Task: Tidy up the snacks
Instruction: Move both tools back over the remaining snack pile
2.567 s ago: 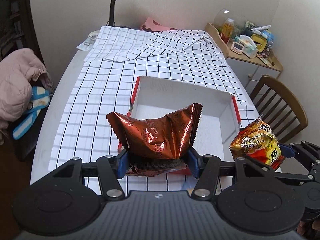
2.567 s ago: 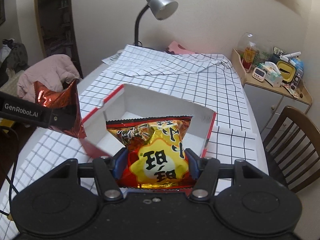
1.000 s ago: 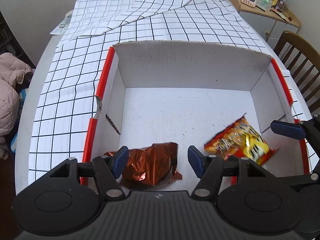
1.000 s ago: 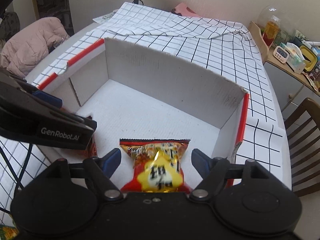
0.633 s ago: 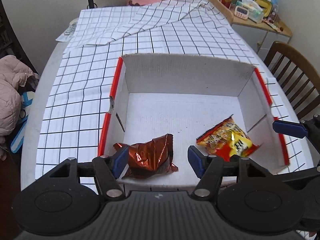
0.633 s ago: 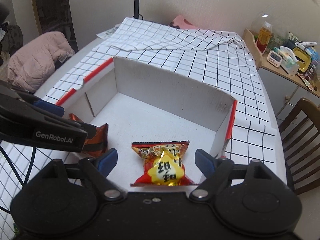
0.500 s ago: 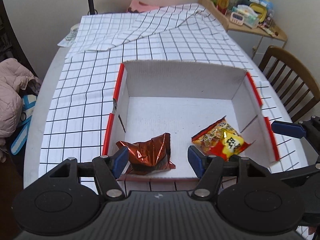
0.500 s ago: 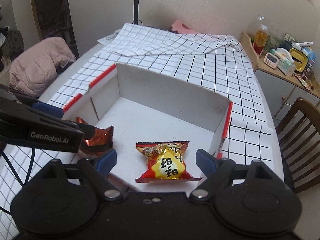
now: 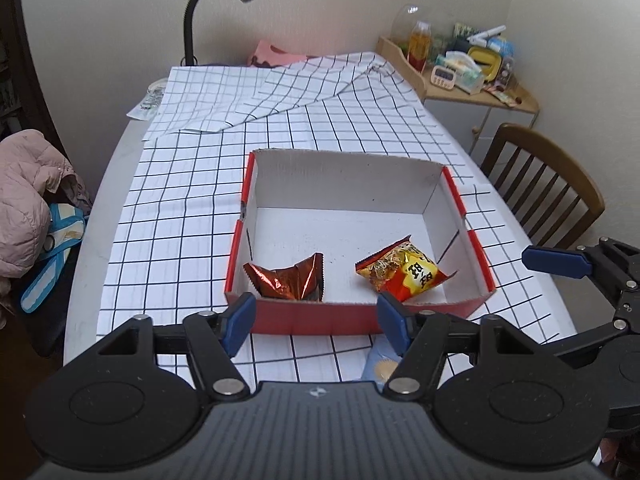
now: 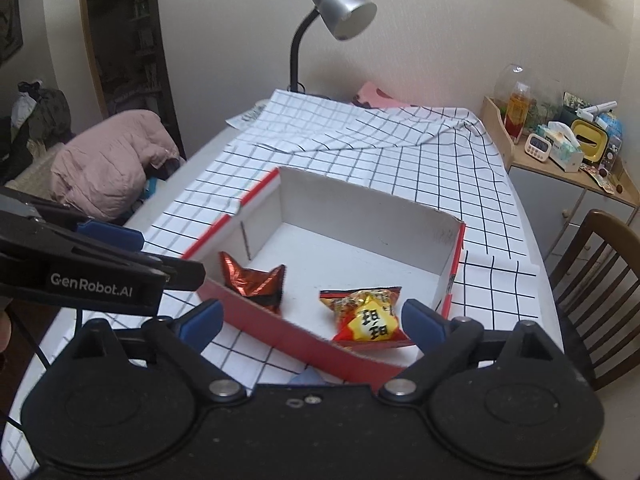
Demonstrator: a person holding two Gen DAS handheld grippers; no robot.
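1. Left gripper (image 9: pixel 316 316): blue-padded jaws spread wide, nothing between them, held above the checked tablecloth (image 9: pixel 180 200) just short of the near wall of the shallow white cardboard box with red outer edges (image 9: pixel 348 168).
2. Right gripper (image 10: pixel 310 320): jaws also wide apart and empty, hovering in front of the box's near right corner.
3. Crinkled copper-brown foil snack bag (image 9: pixel 286 278) lies on the box floor in the near left part, close to the near wall and the left wall; whether it touches either I cannot tell.
4. Yellow-and-red printed foil snack packet (image 9: pixel 404 272) lies on the floor in the near right part, well apart from the brown bag, with bare white floor between them.
5. Step in hand, as I judge it: both bags released, grippers clearing the box. To do it well, lift clear of the near red wall before moving sideways, keep jaws apart so no pad snags a crimped edge, and don't nudge the light box.
6. Yellow packet orientation: lies flat, long axis diagonal, far left to near right in the left wrist view; printed face up, one crimped end pointing to the far left.
7. Brown bag: crumpled, two corners sticking up like ears, so its axis is unclear; it spreads roughly along the near wall.
8. A blue object (image 9: pixel 380 364) peeks out on the cloth below the left gripper; possibly another snack, too hidden to say.
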